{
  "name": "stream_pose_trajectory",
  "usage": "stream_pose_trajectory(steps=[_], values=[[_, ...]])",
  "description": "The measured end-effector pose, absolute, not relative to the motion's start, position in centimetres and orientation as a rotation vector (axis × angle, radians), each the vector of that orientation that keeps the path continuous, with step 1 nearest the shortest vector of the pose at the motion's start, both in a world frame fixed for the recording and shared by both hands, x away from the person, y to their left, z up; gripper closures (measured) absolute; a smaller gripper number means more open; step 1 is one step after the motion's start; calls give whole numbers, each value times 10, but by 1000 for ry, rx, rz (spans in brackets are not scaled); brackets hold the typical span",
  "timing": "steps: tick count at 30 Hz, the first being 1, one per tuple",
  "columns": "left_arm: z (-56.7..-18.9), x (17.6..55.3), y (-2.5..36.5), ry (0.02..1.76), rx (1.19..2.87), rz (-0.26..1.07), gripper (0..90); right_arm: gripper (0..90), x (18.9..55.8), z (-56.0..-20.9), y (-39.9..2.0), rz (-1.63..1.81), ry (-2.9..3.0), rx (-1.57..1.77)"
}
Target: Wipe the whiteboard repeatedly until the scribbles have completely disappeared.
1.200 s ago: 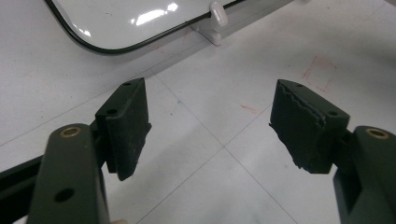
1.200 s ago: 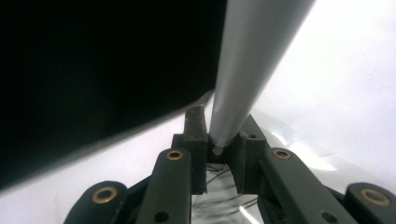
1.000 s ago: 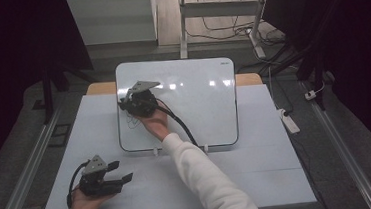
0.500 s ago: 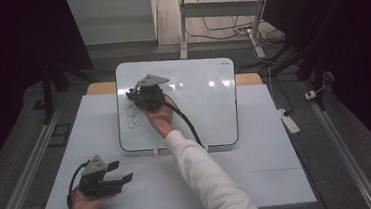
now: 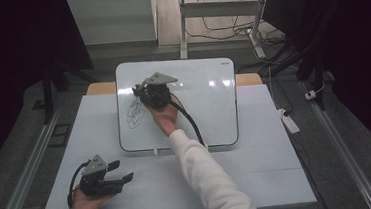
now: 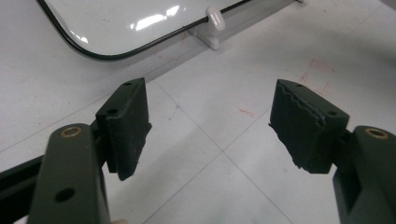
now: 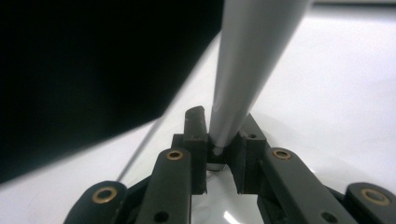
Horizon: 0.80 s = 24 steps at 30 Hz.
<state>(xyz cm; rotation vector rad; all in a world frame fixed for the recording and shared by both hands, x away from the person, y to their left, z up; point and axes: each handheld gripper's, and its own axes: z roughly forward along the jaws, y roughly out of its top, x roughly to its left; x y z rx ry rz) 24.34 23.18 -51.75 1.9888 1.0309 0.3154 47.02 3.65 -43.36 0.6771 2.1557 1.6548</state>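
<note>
Right gripper (image 5: 140, 90) over whiteboard (image 5: 208, 102)

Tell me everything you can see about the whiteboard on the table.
The whiteboard is a glossy white rectangle with rounded corners and a thin dark rim, lying flat at the far middle of the table. Ceiling lights glare off it. A black scribble marks its left part. A small white clip sits at its near edge. The right claw, shut on a grey marker, is over its upper left.
</note>
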Motion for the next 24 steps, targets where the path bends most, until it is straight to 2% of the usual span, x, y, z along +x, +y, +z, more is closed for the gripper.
stream_pose_trajectory(steps=[4, 10, 16, 21, 24], values=[[-518, 243, 232, 1037, 1988, 315, 287, 783, 458, -446, 51, 1587, 2318, 514], [-518, 243, 232, 1036, 1986, 313, 287, 784, 478, -427, 29, 1692, 2071, 750], [-518, 245, 233, 1038, 1986, 311, 287, 784, 457, -447, 57, 1599, 2291, 524], [-517, 243, 234, 1036, 1978, 315, 287, 784, 475, -428, 34, 1665, 2085, 704], [-518, 245, 235, 1041, 1979, 307, 287, 784, 473, -431, 35, 1664, 2134, 674]])
